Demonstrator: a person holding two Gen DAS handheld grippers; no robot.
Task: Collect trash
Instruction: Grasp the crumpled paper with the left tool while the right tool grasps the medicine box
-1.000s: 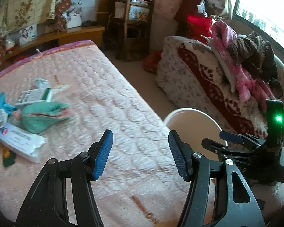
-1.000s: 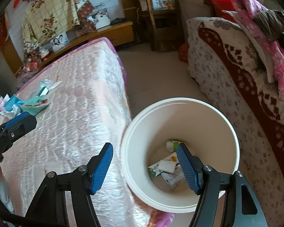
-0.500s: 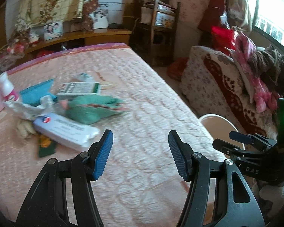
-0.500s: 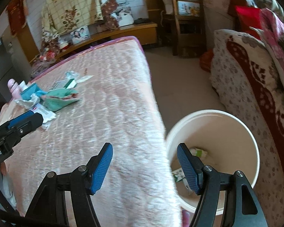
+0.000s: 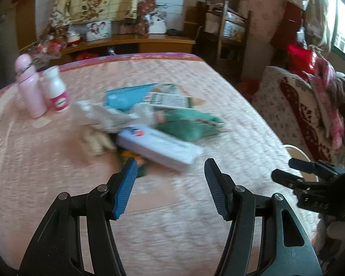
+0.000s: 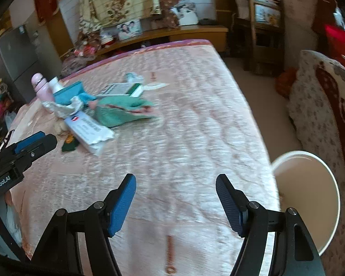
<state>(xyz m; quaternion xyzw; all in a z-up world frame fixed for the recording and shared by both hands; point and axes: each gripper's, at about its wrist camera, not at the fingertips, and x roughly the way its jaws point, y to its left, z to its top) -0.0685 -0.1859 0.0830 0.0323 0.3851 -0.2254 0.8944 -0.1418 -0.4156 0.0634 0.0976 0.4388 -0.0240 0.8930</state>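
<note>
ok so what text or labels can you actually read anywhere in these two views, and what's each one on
"GenRobot.AI": white lettering on the black body of the left gripper, seen in the right wrist view.
White wrapper on the bed: a red and blue logo and a line of print, too blurred to read.
Green and white box: rows of print, too small to read.
White bottle: pink label, unreadable.
Right gripper body: small marks, not legible.

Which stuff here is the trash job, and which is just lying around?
Job:
- white wrapper
- green wrapper
- crumpled paper
- blue packet
- green-white box
- white bin, beside the bed
- left gripper and right gripper, jaws open, empty

Lying about, probably:
- pink bottle
- white bottle
- photo frame
- clothes pile
</note>
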